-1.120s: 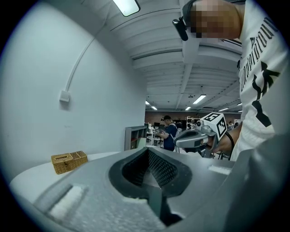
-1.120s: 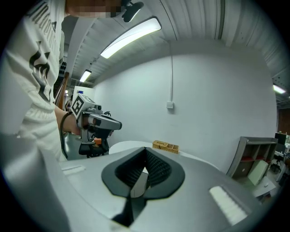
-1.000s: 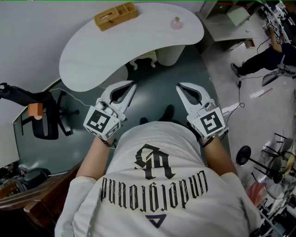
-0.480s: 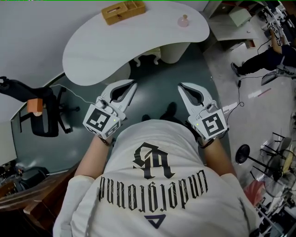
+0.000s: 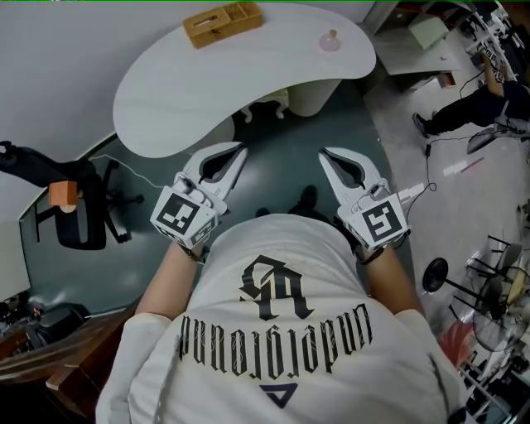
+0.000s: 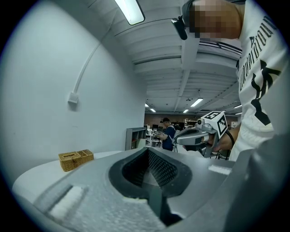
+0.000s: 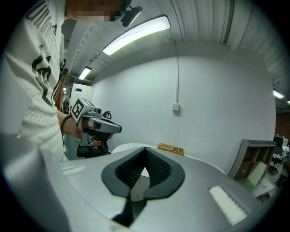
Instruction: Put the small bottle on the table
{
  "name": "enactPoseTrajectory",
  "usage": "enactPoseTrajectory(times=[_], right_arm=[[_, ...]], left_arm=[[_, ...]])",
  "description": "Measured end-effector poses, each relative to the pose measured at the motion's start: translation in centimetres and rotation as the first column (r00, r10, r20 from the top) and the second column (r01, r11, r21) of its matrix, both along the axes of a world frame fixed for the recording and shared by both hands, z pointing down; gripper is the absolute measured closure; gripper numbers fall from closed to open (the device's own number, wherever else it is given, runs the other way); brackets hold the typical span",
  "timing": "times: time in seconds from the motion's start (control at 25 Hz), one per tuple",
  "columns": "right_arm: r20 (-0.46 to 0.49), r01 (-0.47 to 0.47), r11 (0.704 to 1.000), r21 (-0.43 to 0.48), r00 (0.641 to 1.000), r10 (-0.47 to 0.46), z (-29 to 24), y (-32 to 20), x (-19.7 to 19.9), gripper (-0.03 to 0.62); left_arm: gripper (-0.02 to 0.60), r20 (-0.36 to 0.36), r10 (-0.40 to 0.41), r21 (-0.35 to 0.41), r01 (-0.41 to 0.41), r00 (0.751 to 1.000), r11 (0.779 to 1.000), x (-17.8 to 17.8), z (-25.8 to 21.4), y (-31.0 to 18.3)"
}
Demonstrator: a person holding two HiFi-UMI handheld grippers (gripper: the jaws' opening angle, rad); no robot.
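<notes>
The small pink bottle (image 5: 331,40) stands upright on the white curved table (image 5: 207,83), near its far right end. A wicker basket (image 5: 222,22) sits at the table's far edge; it also shows as the basket (image 6: 75,159) and the basket (image 7: 171,148) in the gripper views. My left gripper (image 5: 240,151) and right gripper (image 5: 324,154) hover side by side over the floor, short of the table's near edge and well away from the bottle. Both are shut with nothing between the jaws. Each gripper view shows the other one: the right gripper (image 6: 199,135) and the left gripper (image 7: 97,124).
A black office chair (image 5: 79,211) stands at the left with a cable running across the dark floor. The table's white pedestal (image 5: 313,95) lies ahead between the grippers. Another person (image 5: 480,99) sits at the far right, and stands and gear (image 5: 437,278) crowd the right side.
The table, basket and bottle have shifted slightly right in the head view. Both grippers keep the same pose and stay shut.
</notes>
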State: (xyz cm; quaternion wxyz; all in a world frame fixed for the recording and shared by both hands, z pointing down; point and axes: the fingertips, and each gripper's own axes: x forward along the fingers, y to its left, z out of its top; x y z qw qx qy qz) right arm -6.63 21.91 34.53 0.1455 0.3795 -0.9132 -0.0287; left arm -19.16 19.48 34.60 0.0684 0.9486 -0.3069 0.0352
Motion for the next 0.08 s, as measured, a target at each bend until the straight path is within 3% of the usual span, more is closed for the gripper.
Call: enactPoseTrajectory(times=[0.08], right_arm=[[-0.005,-0.002,1.0,-0.003,1.0,0.002,0.08,-0.32,0.09,0.592]], left_arm=[[0.574,0.001,0.001,-0.004,-0.001,1.0,1.0,0.05,0.13,-0.22]])
